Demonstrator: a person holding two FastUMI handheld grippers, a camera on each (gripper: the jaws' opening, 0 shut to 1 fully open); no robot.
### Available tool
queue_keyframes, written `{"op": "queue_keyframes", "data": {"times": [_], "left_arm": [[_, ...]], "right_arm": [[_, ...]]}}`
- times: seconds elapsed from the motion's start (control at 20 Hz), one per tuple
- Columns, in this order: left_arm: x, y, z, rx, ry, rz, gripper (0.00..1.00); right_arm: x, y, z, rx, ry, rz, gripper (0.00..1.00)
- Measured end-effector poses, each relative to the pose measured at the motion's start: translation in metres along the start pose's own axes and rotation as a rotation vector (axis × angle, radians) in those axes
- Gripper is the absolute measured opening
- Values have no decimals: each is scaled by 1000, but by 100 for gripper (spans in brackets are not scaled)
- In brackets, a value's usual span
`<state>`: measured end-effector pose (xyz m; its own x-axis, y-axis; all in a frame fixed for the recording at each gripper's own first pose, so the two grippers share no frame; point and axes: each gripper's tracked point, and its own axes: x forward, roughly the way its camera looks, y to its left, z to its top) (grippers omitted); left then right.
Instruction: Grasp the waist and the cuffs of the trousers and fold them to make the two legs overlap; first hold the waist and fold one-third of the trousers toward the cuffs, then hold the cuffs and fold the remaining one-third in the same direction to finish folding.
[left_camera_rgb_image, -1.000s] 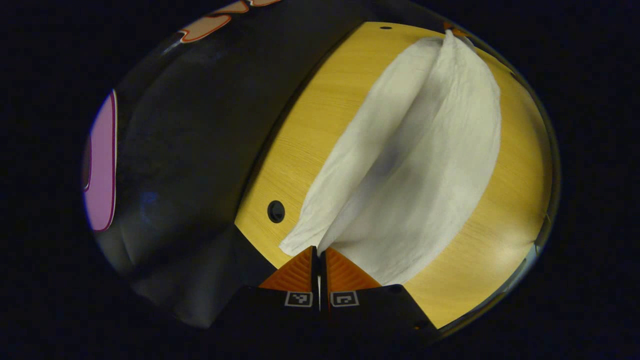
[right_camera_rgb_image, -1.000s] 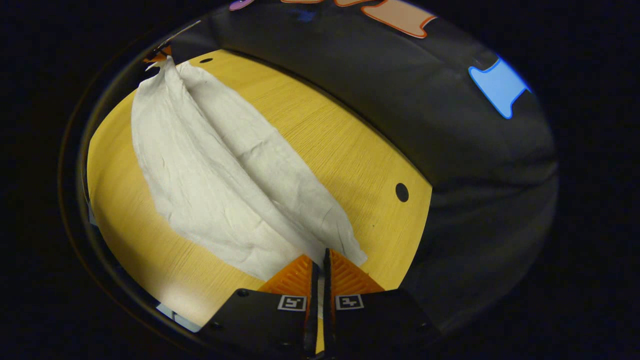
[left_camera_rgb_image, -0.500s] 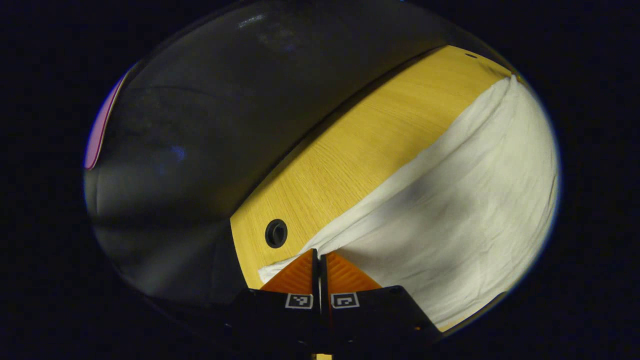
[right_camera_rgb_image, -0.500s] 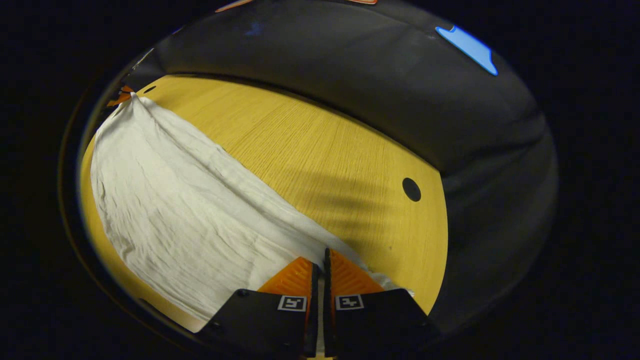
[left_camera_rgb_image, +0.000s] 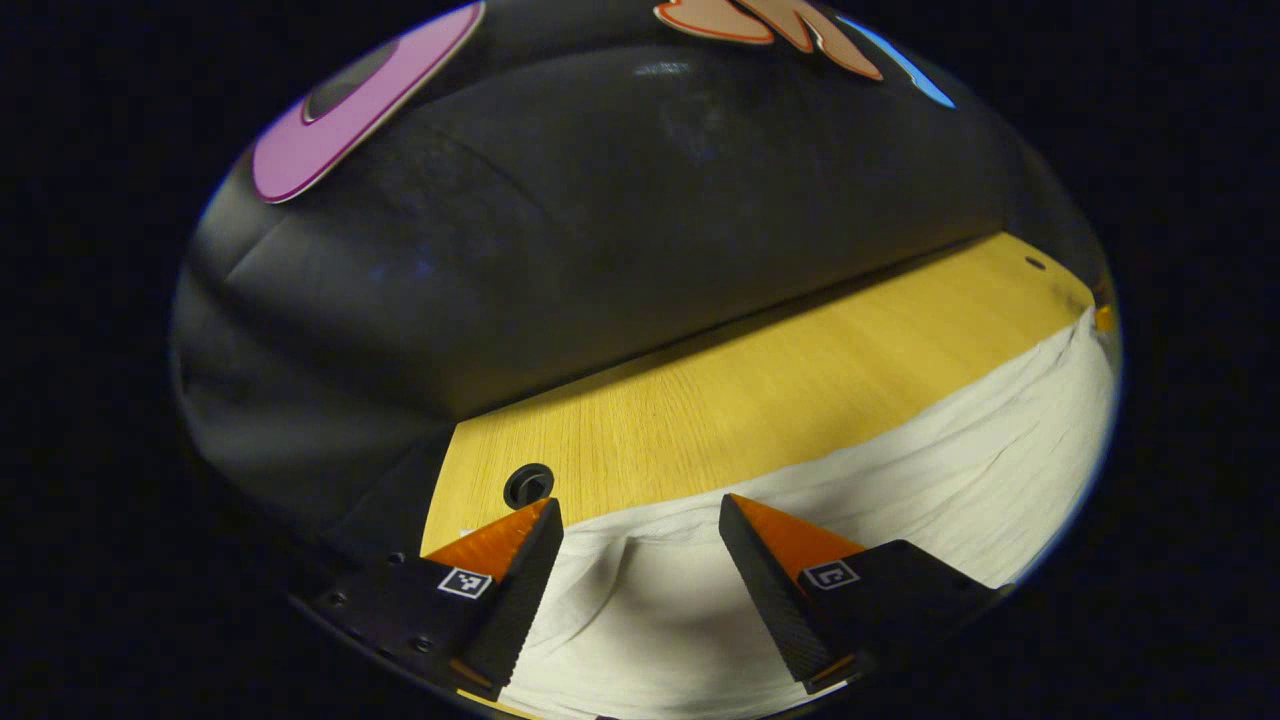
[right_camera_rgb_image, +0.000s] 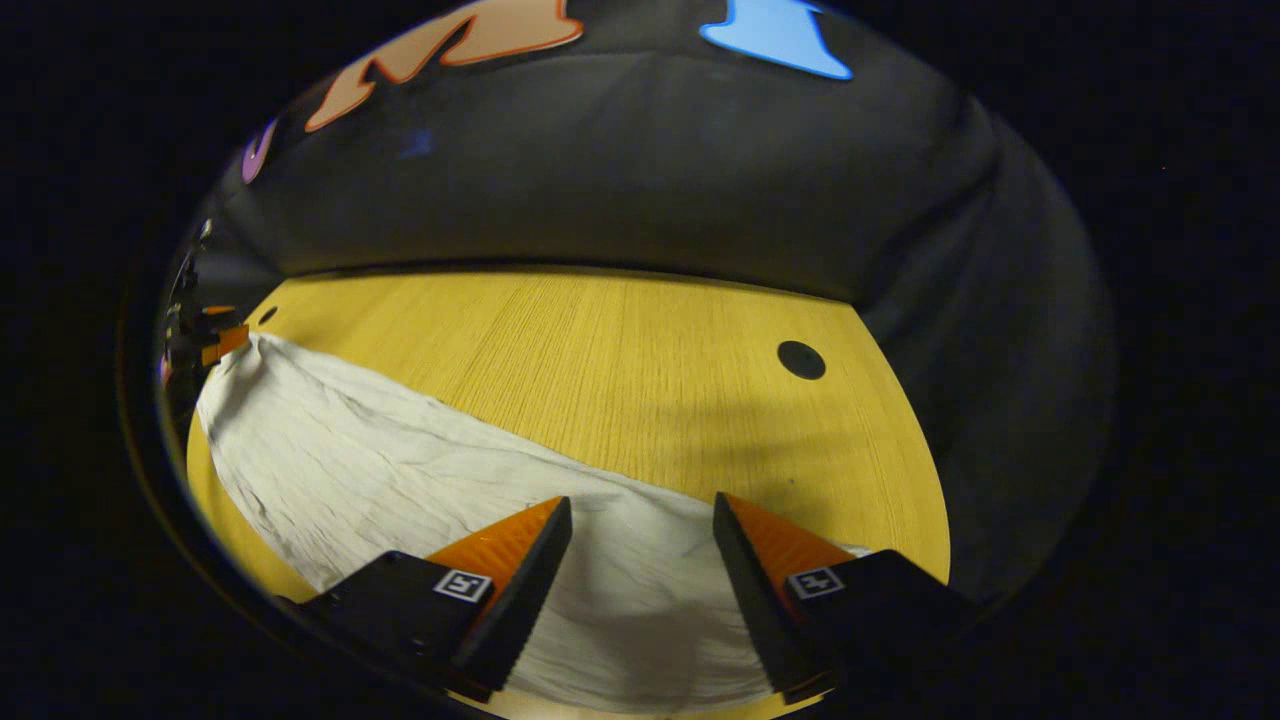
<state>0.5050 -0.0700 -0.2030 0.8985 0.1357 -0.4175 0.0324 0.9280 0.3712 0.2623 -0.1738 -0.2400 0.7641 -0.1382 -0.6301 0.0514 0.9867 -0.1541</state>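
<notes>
Now both tongs, left (left_camera_rgb_image: 636, 545) and right (right_camera_rgb_image: 636, 545), gape above the trousers (right_camera_rgb_image: 400, 470); regrip the waist squarely, edges aligned.

At the bottom of the left gripper view we see the left gripper (left_camera_rgb_image: 640, 520): two wedge-shaped fingers with ridged inner faces on black blocks, each bearing a small square black-and-white marker; the left block shows small screws. The right gripper (right_camera_rgb_image: 640, 522) at the bottom of the right gripper view looks alike.
</notes>
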Motion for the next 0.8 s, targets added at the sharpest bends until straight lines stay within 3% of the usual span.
{"op": "queue_keyframes", "data": {"times": [0.05, 0.4, 0.8], "left_arm": [[-8, 0, 5, -37, -23, 1, 96], [-25, 16, 19, -159, -123, 24, 97], [-23, 18, 21, -192, -173, 72, 97]], "right_arm": [[-6, -10, 6, 17, -27, -21, 98], [-81, -69, 16, 98, -117, -110, 98], [-116, -117, -59, 266, -54, -163, 97]]}}
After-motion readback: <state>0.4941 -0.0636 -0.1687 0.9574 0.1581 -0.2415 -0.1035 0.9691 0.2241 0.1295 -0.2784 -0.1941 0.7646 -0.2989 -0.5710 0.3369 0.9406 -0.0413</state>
